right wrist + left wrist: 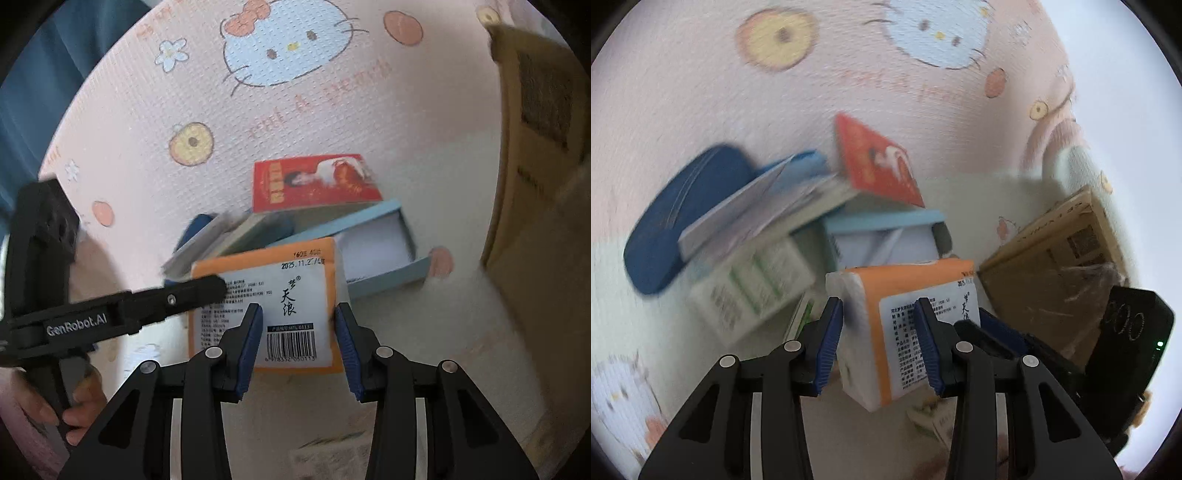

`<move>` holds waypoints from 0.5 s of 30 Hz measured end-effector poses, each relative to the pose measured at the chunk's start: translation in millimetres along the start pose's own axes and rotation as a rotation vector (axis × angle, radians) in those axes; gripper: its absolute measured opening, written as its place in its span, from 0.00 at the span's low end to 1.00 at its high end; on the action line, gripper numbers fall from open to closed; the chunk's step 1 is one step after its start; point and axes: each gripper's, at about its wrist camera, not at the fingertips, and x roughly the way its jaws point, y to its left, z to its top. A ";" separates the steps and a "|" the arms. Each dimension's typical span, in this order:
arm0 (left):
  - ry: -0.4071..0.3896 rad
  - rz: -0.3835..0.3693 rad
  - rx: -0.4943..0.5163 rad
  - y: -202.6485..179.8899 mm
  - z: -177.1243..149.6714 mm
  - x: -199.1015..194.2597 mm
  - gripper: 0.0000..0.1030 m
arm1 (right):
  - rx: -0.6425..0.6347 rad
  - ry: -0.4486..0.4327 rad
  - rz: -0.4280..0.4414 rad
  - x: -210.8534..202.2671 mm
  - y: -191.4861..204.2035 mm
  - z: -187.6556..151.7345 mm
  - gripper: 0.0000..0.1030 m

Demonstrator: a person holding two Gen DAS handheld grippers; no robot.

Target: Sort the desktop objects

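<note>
Orange tissue pack (905, 325) near, ahead of the clutter — pinched by left gripper (882, 345) and right gripper (299, 345) together. Soft, light, slippery wrap; best gripped across the short sides.

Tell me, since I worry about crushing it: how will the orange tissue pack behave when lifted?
The orange tissue pack looks soft: its white end bulges beside the left gripper, so it probably squashes rather than breaks. Its glossy plastic wrap may be slippery. Likely light for its size, hence easily carried.
</note>
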 end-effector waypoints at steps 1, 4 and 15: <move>0.013 -0.011 -0.032 7.5 -4.0 -3.6 0.42 | 0.009 0.002 0.020 -2.5 0.5 -2.1 0.37; 0.049 -0.035 -0.106 25.4 -12.0 -4.4 0.42 | -0.034 0.046 0.049 0.7 8.7 -1.9 0.37; -0.011 0.007 -0.065 15.8 -19.8 -22.6 0.51 | -0.081 0.043 0.032 -17.8 11.3 -2.4 0.44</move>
